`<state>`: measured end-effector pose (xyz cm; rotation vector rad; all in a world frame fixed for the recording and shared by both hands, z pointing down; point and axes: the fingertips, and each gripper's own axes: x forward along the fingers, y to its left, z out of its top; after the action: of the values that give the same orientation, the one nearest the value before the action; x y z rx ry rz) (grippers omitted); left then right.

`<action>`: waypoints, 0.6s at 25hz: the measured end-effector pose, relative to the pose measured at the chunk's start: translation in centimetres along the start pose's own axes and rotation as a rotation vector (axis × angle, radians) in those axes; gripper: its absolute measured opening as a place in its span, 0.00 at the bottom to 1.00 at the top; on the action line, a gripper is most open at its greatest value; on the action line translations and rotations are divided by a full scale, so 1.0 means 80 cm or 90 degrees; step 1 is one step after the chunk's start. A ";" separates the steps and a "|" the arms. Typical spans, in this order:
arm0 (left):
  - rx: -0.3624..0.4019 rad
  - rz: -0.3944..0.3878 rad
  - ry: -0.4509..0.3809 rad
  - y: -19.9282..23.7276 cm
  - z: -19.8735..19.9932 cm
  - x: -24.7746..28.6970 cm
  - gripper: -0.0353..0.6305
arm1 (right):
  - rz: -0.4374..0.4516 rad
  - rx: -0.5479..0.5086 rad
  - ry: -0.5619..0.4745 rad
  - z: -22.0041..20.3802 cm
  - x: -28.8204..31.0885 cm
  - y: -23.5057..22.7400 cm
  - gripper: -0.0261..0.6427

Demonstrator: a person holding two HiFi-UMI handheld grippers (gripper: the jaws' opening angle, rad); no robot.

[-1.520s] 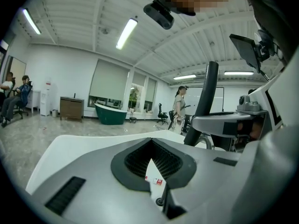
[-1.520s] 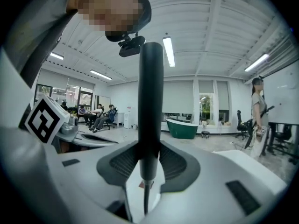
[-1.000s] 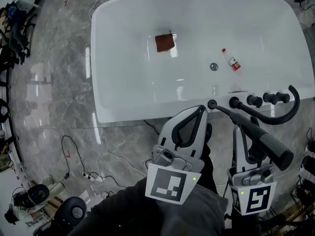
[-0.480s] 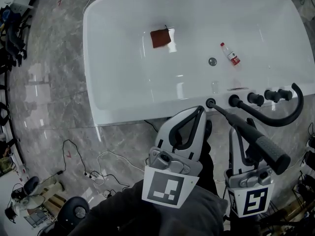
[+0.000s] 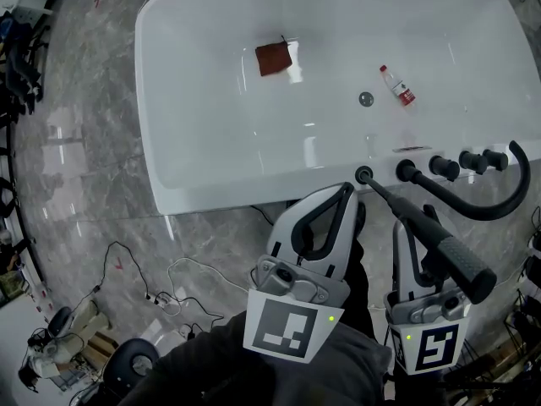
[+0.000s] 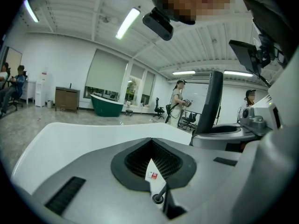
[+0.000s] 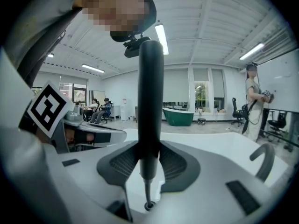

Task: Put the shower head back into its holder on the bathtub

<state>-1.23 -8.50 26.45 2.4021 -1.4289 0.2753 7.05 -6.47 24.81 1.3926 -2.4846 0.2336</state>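
The white bathtub (image 5: 203,155) lies across the head view. On its near rim is the round black holder (image 5: 363,174), also seen low in the right gripper view (image 7: 148,205). My right gripper (image 5: 412,220) is shut on the black shower head (image 5: 444,248), which stands upright between its pads (image 7: 117,164). The shower head's thin lower end reaches down to the holder's hole. To its left, my left gripper (image 5: 342,189) is shut with nothing in it, its tips just short of the rim. Through its pads (image 6: 135,160) I see the holder (image 6: 158,199).
A black curved spout (image 5: 500,194) and black knobs (image 5: 439,167) sit on the rim right of the holder. In the tub lie a small red-capped bottle (image 5: 397,85), a brown block (image 5: 272,57) and the drain (image 5: 365,98). Cables (image 5: 144,286) trail over the marble floor on the left.
Both grippers have sunk a little toward the tub rim, the right one still shut on the shower head. The shower head's thin end stays at the holder.
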 end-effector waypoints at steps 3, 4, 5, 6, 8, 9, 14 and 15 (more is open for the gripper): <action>0.000 -0.001 0.002 0.000 -0.005 0.001 0.06 | -0.003 -0.003 0.006 -0.009 0.002 0.000 0.25; -0.001 0.000 0.003 0.001 -0.007 0.001 0.06 | -0.005 -0.003 0.006 -0.010 0.003 0.000 0.25; -0.002 0.001 0.006 0.001 -0.009 0.000 0.06 | -0.007 -0.002 0.006 -0.012 0.004 0.000 0.25; -0.003 0.001 0.009 0.002 -0.011 0.000 0.06 | -0.009 -0.002 0.007 -0.013 0.005 0.000 0.25; -0.004 0.001 0.012 0.004 -0.015 0.000 0.06 | -0.011 -0.001 0.010 -0.017 0.006 0.000 0.25; -0.005 0.002 0.012 0.005 -0.016 0.000 0.06 | -0.011 -0.001 0.011 -0.020 0.007 0.000 0.25; -0.009 -0.002 0.019 0.009 -0.032 0.005 0.06 | -0.019 0.004 0.016 -0.038 0.013 -0.003 0.25; -0.011 -0.002 0.021 0.011 -0.036 0.005 0.06 | -0.020 0.006 0.017 -0.041 0.013 -0.003 0.25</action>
<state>-1.76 -8.15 29.39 2.3753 -1.4084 0.2989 7.27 -6.58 28.23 1.4227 -2.4410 0.2564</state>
